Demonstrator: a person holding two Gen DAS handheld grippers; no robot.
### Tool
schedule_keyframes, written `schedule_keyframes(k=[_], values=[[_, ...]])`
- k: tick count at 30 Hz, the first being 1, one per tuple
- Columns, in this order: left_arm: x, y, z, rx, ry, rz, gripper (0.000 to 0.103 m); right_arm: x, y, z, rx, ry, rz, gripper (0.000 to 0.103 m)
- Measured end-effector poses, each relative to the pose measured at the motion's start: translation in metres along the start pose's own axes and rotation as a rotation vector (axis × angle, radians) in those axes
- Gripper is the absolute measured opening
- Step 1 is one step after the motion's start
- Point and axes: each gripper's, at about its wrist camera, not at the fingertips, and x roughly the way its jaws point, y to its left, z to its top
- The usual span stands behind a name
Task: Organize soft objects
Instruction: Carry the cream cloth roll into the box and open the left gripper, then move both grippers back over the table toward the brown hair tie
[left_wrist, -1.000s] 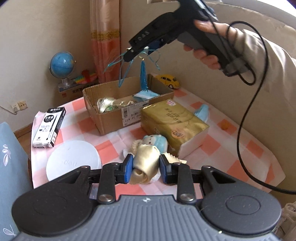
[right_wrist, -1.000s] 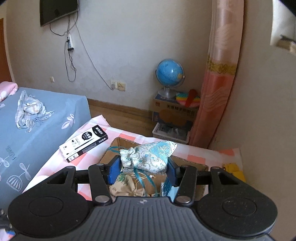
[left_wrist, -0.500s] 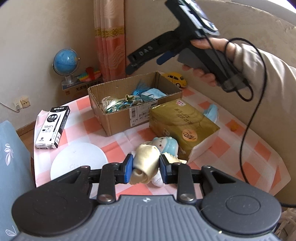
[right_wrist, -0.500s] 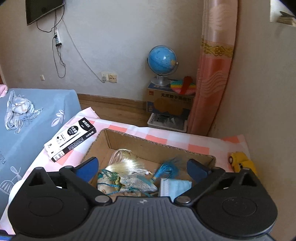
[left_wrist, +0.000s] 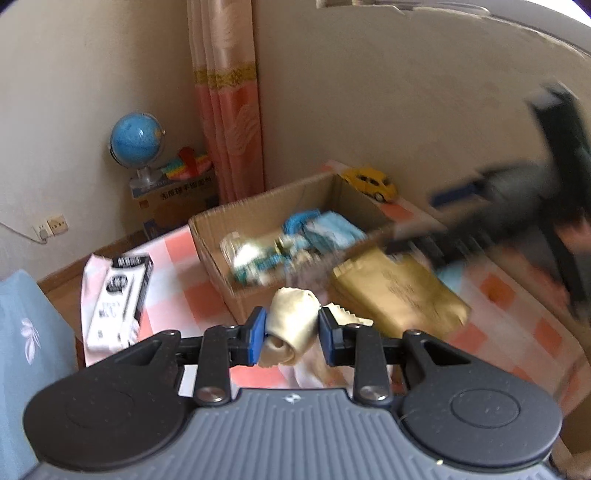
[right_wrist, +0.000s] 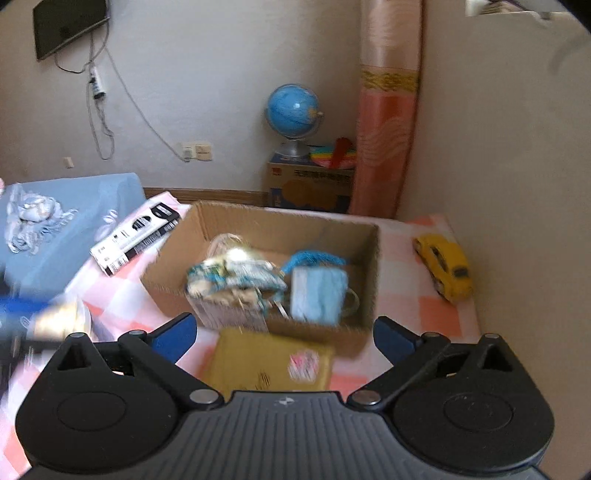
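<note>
Cardboard box (right_wrist: 266, 229) already holds pouch and face mask (right_wrist: 317, 293); left tongs (left_wrist: 291, 338) clamp a cream-dressed doll (left_wrist: 293, 325) near it, unboxed; right tongs (right_wrist: 282, 338) gape empty.

Soft daylight; motion blur throughout; fisheye bending at edges.
</note>
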Motion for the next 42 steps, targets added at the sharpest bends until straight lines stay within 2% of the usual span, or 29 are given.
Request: schedule_keyframes(k=[6, 10, 11, 13, 14, 15, 17, 21, 29, 36, 42], values=[[0.033, 0.006, 0.046, 0.016, -0.014, 0.043, 0.03, -0.031, 0.002, -0.036, 0.0, -0.033, -0.053, 0.103], [0.066, 0.018, 0.072, -0.018, -0.006, 0.066, 0.03, -0.046, -0.001, -0.052, 0.004, -0.04, -0.066, 0.103], [0.074, 0.02, 0.077, -0.026, -0.008, 0.076, 0.032, -0.049, -0.003, -0.055, 0.009, -0.041, -0.069, 0.103], [0.087, 0.021, 0.084, -0.019, -0.002, 0.111, 0.052, -0.053, -0.007, -0.058, 0.02, -0.041, -0.072, 0.103], [0.093, 0.021, 0.086, -0.016, -0.004, 0.129, 0.073, -0.054, -0.009, -0.058, 0.024, -0.041, -0.075, 0.103], [0.095, 0.02, 0.087, -0.013, -0.02, 0.141, 0.085, -0.056, -0.01, -0.06, 0.027, -0.04, -0.08, 0.103], [0.094, 0.018, 0.086, -0.009, -0.04, 0.158, 0.087, -0.058, -0.012, -0.061, 0.024, -0.042, -0.086, 0.103], [0.086, 0.012, 0.081, -0.013, -0.048, 0.139, 0.093, -0.061, -0.014, -0.067, 0.022, -0.039, -0.091, 0.103], [0.048, -0.012, 0.057, -0.007, -0.069, 0.123, 0.096, -0.073, -0.007, -0.083, 0.009, -0.04, -0.077, 0.103], [0.007, -0.039, 0.018, -0.013, -0.088, 0.095, 0.099, -0.092, -0.004, -0.097, 0.0, -0.047, -0.092, 0.103], [-0.011, -0.063, -0.023, -0.009, -0.074, 0.084, 0.099, -0.105, -0.005, -0.112, -0.01, -0.034, -0.106, 0.103]])
